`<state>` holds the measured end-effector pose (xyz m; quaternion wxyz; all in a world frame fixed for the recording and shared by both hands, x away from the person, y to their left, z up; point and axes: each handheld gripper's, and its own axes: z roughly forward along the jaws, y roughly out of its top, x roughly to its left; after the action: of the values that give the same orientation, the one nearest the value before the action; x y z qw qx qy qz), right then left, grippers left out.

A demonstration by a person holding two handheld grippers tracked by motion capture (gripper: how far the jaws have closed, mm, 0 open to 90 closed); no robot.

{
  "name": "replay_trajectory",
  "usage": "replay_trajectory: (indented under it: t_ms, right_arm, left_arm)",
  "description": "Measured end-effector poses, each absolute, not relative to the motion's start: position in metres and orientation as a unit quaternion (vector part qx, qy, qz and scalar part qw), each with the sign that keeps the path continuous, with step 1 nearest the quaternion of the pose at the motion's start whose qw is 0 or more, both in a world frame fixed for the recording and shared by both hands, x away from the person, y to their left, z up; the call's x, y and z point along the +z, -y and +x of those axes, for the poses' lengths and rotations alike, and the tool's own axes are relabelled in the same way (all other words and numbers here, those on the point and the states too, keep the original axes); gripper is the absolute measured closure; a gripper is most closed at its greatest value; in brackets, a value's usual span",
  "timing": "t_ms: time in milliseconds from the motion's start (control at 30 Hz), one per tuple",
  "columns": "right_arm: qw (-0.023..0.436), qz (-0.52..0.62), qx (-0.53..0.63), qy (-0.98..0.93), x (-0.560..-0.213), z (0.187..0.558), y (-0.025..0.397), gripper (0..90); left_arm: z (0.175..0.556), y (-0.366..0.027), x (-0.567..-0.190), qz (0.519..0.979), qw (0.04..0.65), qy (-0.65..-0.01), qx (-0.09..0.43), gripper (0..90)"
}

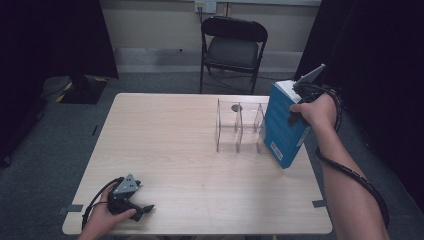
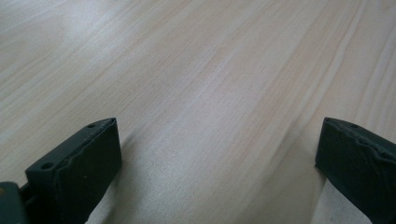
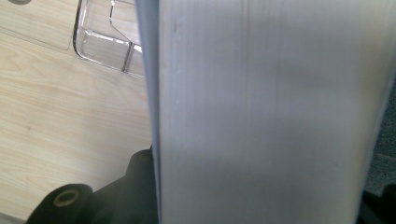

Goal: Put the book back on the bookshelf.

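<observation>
A thick blue book (image 1: 283, 127) is held tilted above the right side of the table, just right of a clear acrylic rack (image 1: 240, 127) with upright dividers. My right gripper (image 1: 299, 95) is shut on the book's top end; in the right gripper view the pale page edge of the book (image 3: 271, 112) rises between the jaws, with the clear rack (image 3: 105, 39) below at upper left. My left gripper (image 1: 136, 205) rests low at the table's front left, open, with only bare wood between its jaws (image 2: 215, 154).
The light wooden table (image 1: 170, 145) has free room across its left and middle. A black folding chair (image 1: 232, 47) stands behind the far edge. Dark curtains hang at both sides, and a black stand base (image 1: 82, 90) sits on the grey floor at left.
</observation>
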<state>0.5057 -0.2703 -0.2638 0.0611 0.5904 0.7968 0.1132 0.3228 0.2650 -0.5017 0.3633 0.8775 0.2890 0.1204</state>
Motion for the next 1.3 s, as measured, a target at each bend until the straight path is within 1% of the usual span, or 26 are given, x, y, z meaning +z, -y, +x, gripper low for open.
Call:
replay_trajectory:
  t_ms: [133, 333, 667, 800, 1133, 1200, 1300]
  right_arm:
    - [0.060, 0.595, 0.106, -0.795, -0.264, 0.508, 0.270, 61.6]
    - [0.078, 0.599, 0.114, -0.789, -0.270, 0.509, 0.267, 61.6]
    - [0.076, 0.616, 0.129, -0.773, -0.270, 0.518, 0.268, 61.6]
    - [0.085, 0.616, 0.129, -0.772, -0.271, 0.520, 0.267, 61.5]
    - [0.084, 0.625, 0.138, -0.763, -0.273, 0.526, 0.267, 61.5]
    - [0.093, 0.625, 0.137, -0.763, -0.275, 0.527, 0.266, 61.5]
    - [0.094, 0.630, 0.143, -0.757, -0.277, 0.529, 0.267, 61.5]
  left_arm:
    - [0.323, -0.265, -0.502, 0.877, 0.364, -0.289, 0.121, 0.0]
    - [0.323, -0.265, -0.502, 0.877, 0.363, -0.289, 0.123, 0.0]
    - [0.323, -0.265, -0.502, 0.877, 0.364, -0.289, 0.121, 0.0]
    - [0.323, -0.265, -0.502, 0.876, 0.367, -0.288, 0.119, 0.0]
    - [0.323, -0.265, -0.502, 0.877, 0.367, -0.287, 0.119, 0.0]
    - [0.323, -0.265, -0.502, 0.877, 0.367, -0.287, 0.119, 0.0]
    - [0.323, -0.265, -0.502, 0.877, 0.367, -0.285, 0.120, 0.0]
